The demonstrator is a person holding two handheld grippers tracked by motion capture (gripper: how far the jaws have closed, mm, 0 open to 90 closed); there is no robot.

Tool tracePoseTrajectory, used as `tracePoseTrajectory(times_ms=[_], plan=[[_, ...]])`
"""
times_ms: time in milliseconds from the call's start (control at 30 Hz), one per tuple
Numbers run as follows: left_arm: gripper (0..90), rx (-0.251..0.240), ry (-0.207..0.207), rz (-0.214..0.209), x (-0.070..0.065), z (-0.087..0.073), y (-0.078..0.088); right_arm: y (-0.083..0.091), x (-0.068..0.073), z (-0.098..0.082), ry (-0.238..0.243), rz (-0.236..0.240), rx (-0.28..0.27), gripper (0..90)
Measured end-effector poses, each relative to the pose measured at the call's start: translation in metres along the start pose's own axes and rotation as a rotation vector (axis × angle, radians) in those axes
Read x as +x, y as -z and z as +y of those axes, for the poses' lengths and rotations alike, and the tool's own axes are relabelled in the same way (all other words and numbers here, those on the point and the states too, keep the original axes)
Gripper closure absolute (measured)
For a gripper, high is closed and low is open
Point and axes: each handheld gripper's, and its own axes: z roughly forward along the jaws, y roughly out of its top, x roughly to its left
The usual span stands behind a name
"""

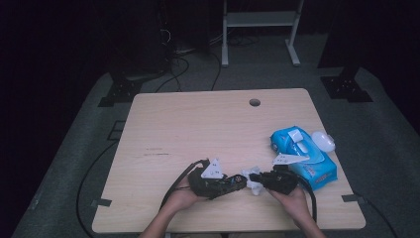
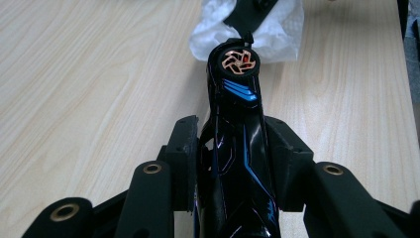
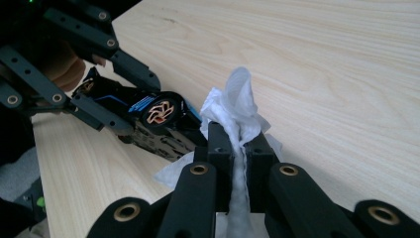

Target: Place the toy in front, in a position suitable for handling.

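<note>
Black and blue, a toy car (image 2: 236, 148) with copper-coloured wheels sits clamped between the jaws of the left gripper (image 2: 236, 163), held just above the wooden table (image 1: 198, 129) near its front edge. Facing it, the right gripper (image 3: 241, 163) pinches a crumpled white wet wipe (image 3: 237, 111), touching the car's nose. Farther right lies a blue wipes pack (image 1: 304, 156).

Two claws, left (image 1: 236, 181) and right (image 1: 255, 177), meeting over a white wipe (image 1: 253, 186) (blue wipe pack (image 1: 307, 153) nearby)
</note>
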Motion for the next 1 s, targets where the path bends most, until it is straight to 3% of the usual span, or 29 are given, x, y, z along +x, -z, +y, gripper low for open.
tracePoseTrajectory(times_ms=[133,233,333,400,533,700,767,867,933,1000], plan=[[59.7,0.0,0.001,-0.004,0.001,-0.001,0.0,-0.004,0.0,-0.004,0.005,-0.012,0.033,84.8],[59.6,-0.005,0.014,-0.003,0.0,-0.001,0.0,-0.008,0.001,-0.006,0.045,-0.052,0.092,84.8],[58.6,-0.008,0.038,-0.012,0.002,-0.001,0.002,-0.002,0.008,0.0,0.061,-0.071,0.049,84.8],[52.5,-0.037,0.066,-0.023,0.001,-0.002,0.006,0.002,0.013,0.006,0.079,-0.071,0.021,84.8],[43.1,-0.028,0.052,-0.01,-0.002,-0.007,0.018,0.004,0.026,0.017,0.129,-0.059,0.002,84.7],[35.6,-0.002,0.074,0.002,-0.002,-0.024,0.024,0.002,0.03,0.021,0.144,-0.033,-0.01,84.6],[37.9,0.003,0.083,-0.005,-0.001,-0.03,0.022,0.002,0.03,0.021,0.151,-0.018,-0.014,84.6],[54.3,0.006,0.043,-0.003,-0.002,-0.032,0.02,0.001,0.028,0.022,0.139,0.024,-0.019,84.5],[56.9,0.008,0.017,0.001,-0.002,-0.029,0.019,0.0,0.025,0.023,0.118,0.068,-0.016,84.6],[57.7,0.008,-0.006,0.007,-0.001,-0.026,0.016,-0.003,0.023,0.024,0.118,0.073,-0.001,84.5]])
